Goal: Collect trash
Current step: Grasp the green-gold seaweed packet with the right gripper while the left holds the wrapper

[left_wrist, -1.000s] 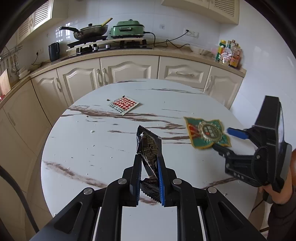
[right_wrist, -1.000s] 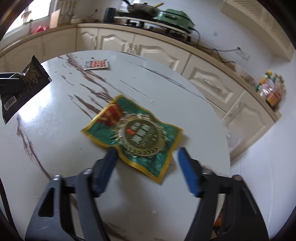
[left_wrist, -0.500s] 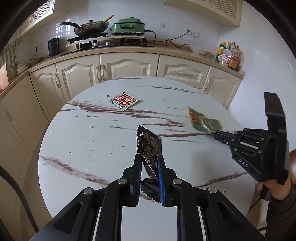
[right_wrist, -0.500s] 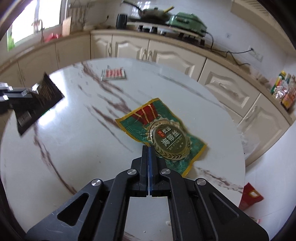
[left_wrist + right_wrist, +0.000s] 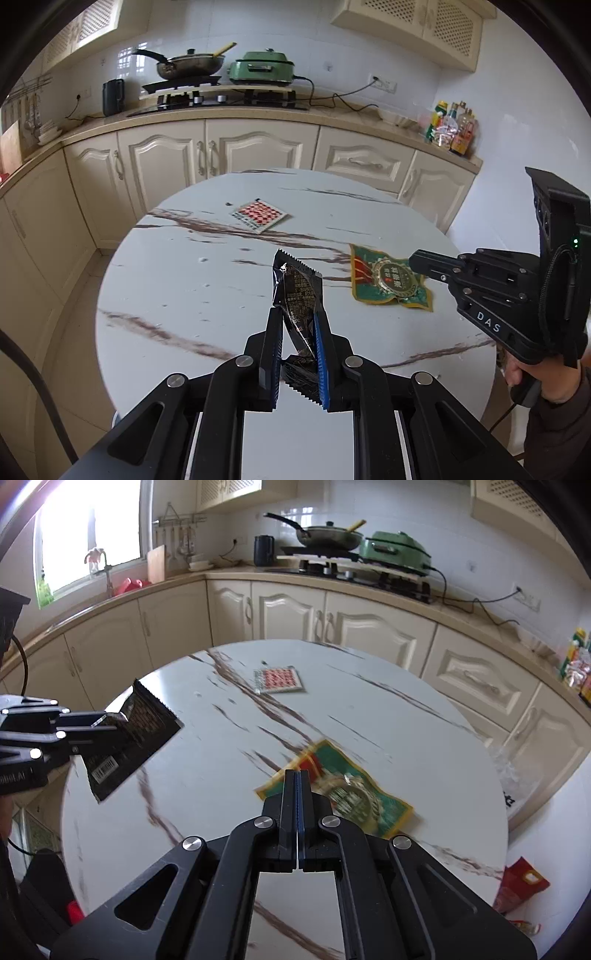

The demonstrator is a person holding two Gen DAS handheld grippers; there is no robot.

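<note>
My left gripper [image 5: 298,317] is shut on a black snack wrapper [image 5: 297,291] and holds it above the round marble table [image 5: 184,288]; the wrapper also shows in the right wrist view [image 5: 129,742]. My right gripper [image 5: 297,775] is shut, its tips over the near edge of a green and gold wrapper [image 5: 354,797]; whether they pinch it I cannot tell. The green wrapper [image 5: 388,282] and right gripper [image 5: 415,260] show in the left wrist view. A red checkered wrapper [image 5: 259,216] lies flat further back, also in the right wrist view [image 5: 279,679].
Cream kitchen cabinets [image 5: 221,155] curve behind the table, with a stove, pan and green cooker [image 5: 262,68] on the counter. A red packet [image 5: 521,882] lies on the floor at the right of the table. Bottles [image 5: 450,127] stand at the counter's right end.
My right gripper went from open around the green wrapper to shut at its edge, and the green wrapper has shifted on the table. My left gripper still holds the black wrapper.
</note>
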